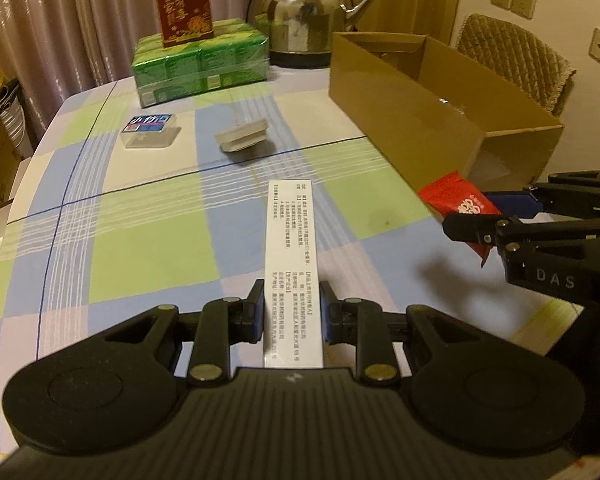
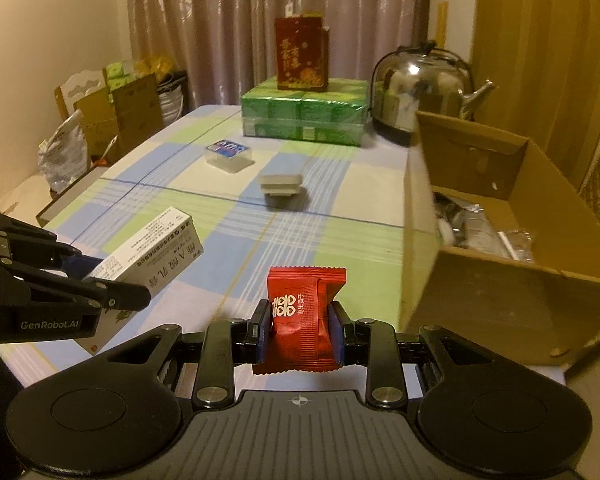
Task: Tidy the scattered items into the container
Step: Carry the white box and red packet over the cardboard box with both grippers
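- The open brown cardboard box point(image 2: 512, 280), the container, stands along the right edge of the table with the blue, green and white checked cloth point(image 1: 148, 248); clear plastic-wrapped items lie inside it.
- The right gripper point(image 2: 300, 332) is clamped on a red foil sachet with gold print point(image 2: 302, 316), held above the cloth just beside the near end of the cardboard box.
- The left gripper point(image 1: 292, 312) is clamped on a long white carton printed with black text point(image 1: 292, 264), lifted off the cloth near the table's front edge.
- Mid-table lie a small grey block with a slot in its side point(image 2: 282, 186) and, nearer the left edge, a clear plastic case with a blue label point(image 2: 228, 154), apart from each other.
- At the far edge, a green shrink-wrapped pack point(image 2: 304, 118) carries a tall red box with gold lettering point(image 2: 300, 54), with a steel kettle point(image 2: 424, 88) just beside it.
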Tool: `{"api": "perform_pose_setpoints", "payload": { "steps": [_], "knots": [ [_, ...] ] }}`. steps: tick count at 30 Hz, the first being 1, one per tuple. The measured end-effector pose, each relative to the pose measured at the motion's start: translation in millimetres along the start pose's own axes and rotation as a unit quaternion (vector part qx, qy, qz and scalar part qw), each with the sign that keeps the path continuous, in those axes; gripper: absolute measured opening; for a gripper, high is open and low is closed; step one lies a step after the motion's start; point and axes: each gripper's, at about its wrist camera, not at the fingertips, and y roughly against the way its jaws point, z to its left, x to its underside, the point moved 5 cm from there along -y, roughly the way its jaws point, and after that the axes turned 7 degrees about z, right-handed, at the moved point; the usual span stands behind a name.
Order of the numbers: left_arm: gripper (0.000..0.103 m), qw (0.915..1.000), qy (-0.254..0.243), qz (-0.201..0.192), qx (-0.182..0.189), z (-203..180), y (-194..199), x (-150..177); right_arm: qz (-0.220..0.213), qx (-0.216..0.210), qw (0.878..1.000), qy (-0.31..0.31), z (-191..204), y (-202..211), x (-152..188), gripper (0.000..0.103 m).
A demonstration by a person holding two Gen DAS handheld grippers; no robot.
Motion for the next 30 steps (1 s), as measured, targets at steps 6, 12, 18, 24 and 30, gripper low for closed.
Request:
{"api": "perform_pose_setpoints", "payload": {
  "steps": [6, 12, 18, 24, 30],
  "knots": [
    [0.021, 0.9998, -0.012, -0.008, 0.013, -16, 6, -9, -0.013, 0.016, 1.0, -0.017, -19, 18, 1, 0.027],
    [0.021, 0.9989, -0.027, -0.019, 0.032, -37, 7, -27, -0.03, 0.039, 0.998, -0.032, -44, 34, -6, 0.027],
    [0.021, 0.9968, -0.04, -0.034, 0.061, -61, 5, -57, -0.046, 0.062, 0.996, -0.043, -74, 47, -15, 0.027],
    [0.021, 0.9938, -0.059, -0.051, 0.079, -87, 6, -91, -0.066, 0.084, 0.993, -0.049, -105, 59, -30, 0.027],
    [0.021, 0.9909, -0.074, -0.06, 0.095, -113, 4, -116, -0.078, 0.098, 0.99, -0.062, -133, 66, -43, 0.027]
  ]
}}
